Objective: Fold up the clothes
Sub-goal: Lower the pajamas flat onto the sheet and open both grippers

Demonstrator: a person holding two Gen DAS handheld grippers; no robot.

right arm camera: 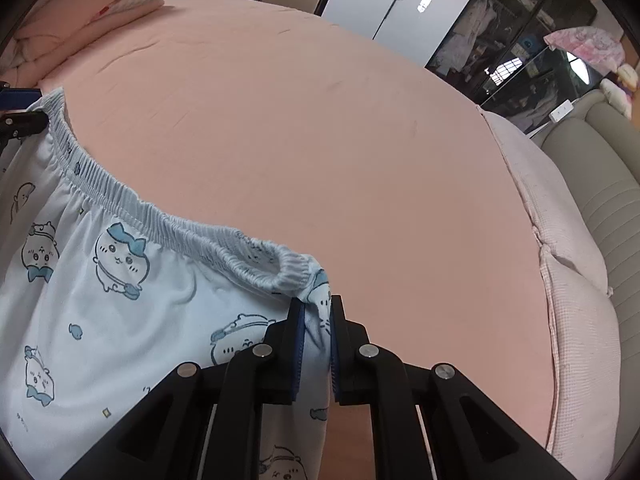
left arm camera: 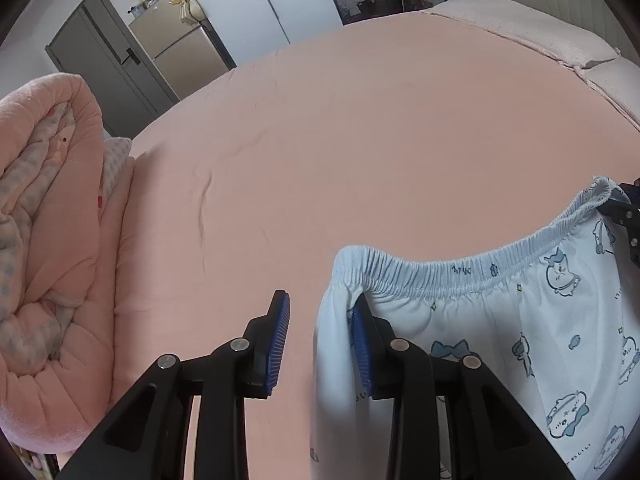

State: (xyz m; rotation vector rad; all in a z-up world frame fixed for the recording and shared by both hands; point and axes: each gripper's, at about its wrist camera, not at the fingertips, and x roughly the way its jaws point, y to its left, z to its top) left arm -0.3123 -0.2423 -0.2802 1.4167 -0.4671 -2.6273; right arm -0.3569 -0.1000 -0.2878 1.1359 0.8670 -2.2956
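A pair of white cotton pyjama trousers printed with blue cartoon animals (right arm camera: 120,280) hangs over the peach-pink bed sheet (right arm camera: 320,120) — light, limp cloth, best taken by the gathered elastic waistband (left arm camera: 460,268). The right claw (right arm camera: 318,344) is clamped on one waistband corner; the left claw (left arm camera: 320,344) stands partly open, one finger hooked inside the other corner — nothing pinched.

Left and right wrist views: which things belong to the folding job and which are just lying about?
Job:
- printed pants, waistband stretched between both grippers
- right gripper, clamped on one waistband end
- left gripper, jaws apart, waistband draped over one finger
- pink bed sheet

Lying about:
- rolled pink quilt
- fridge
- pillow
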